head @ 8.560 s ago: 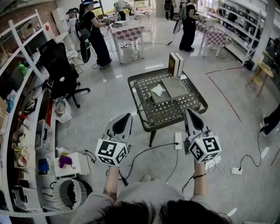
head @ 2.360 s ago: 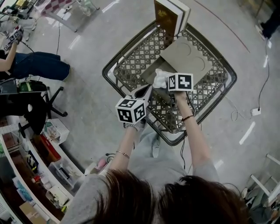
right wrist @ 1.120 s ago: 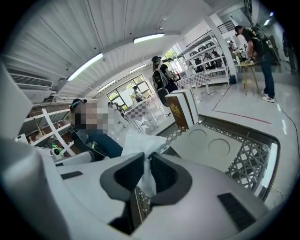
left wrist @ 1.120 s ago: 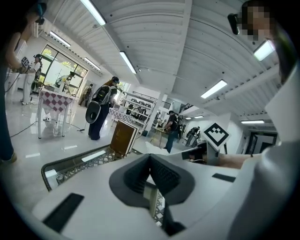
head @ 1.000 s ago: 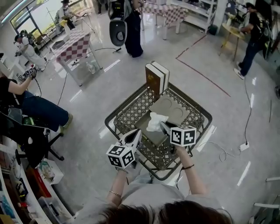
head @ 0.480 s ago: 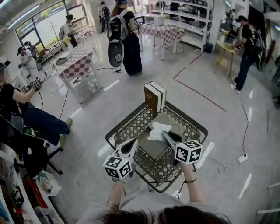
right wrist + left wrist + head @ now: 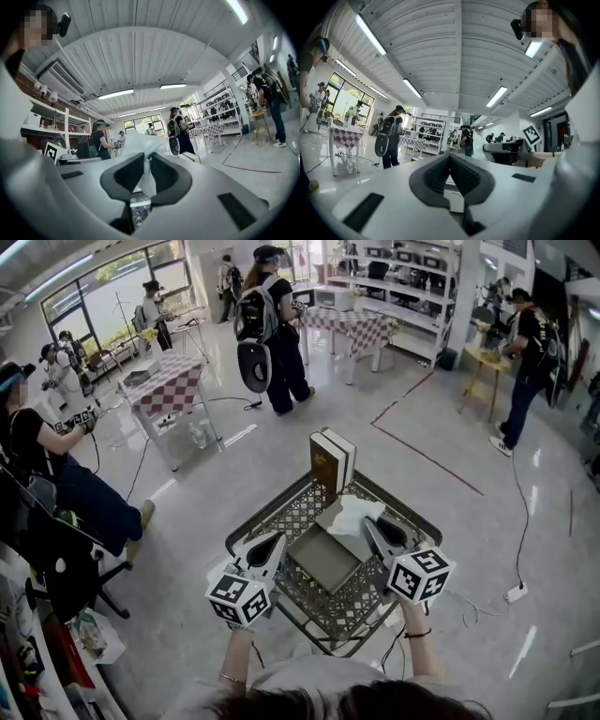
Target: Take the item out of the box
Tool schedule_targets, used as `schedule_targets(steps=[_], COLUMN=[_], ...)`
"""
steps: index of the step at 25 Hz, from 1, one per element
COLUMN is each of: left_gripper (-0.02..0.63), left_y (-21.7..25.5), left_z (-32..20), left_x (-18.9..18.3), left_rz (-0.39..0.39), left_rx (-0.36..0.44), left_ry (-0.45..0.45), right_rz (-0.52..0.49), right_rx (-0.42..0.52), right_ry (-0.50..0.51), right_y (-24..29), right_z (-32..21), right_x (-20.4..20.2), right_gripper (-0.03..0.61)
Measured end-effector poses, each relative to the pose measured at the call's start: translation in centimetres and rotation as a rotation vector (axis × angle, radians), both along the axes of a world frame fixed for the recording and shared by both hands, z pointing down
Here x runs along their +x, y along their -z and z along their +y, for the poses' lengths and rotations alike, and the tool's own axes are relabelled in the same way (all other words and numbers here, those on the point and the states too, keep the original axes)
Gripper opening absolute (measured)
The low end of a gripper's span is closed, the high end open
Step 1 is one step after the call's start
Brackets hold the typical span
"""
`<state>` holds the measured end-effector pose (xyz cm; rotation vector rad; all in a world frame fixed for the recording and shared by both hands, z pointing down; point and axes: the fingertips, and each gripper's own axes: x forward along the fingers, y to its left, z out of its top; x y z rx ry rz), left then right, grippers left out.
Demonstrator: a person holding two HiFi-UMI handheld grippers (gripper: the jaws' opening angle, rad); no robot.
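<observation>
A low table with a metal lattice top carries an open grey box, whose inside shows bare. My right gripper is shut on a crumpled white tissue, held above the table just right of and beyond the box. In the right gripper view the tissue sticks up between the pads of the right gripper. My left gripper hovers at the box's left, shut on nothing. In its own view the left gripper has its pads together.
Two books stand upright at the table's far corner. A flat grey lid lies behind the box. Several people stand around checkered tables farther off. A seated person is at left. A power strip lies on the floor at right.
The right gripper has lifted the tissue up and rightward, off the box. The left gripper has drawn back a little to the left. The head view has tilted up.
</observation>
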<state>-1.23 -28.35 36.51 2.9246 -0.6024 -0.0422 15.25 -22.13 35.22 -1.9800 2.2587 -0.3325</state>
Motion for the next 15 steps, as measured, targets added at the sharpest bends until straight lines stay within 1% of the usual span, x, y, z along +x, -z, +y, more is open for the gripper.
schedule_targets(steps=[5, 9, 15], left_gripper=[0.017, 0.017, 0.017], left_y=[2.0, 2.5, 2.2], left_z=[0.3, 1.0, 1.6], left_x=[-0.2, 0.0, 0.5], left_rz=[0.014, 0.0, -0.016], left_rx=[0.052, 0.083, 0.095], left_ry=[-0.001, -0.011, -0.018], right_rz=[0.058, 0.09, 0.134], right_rx=[0.043, 0.067, 0.077], right_ry=[-0.023, -0.04, -0.064], right_y=[1.5, 2.1, 2.2], right_z=[1.0, 1.7, 2.5], right_x=[0.7, 1.1, 1.6], right_gripper=[0.066, 0.066, 0.061])
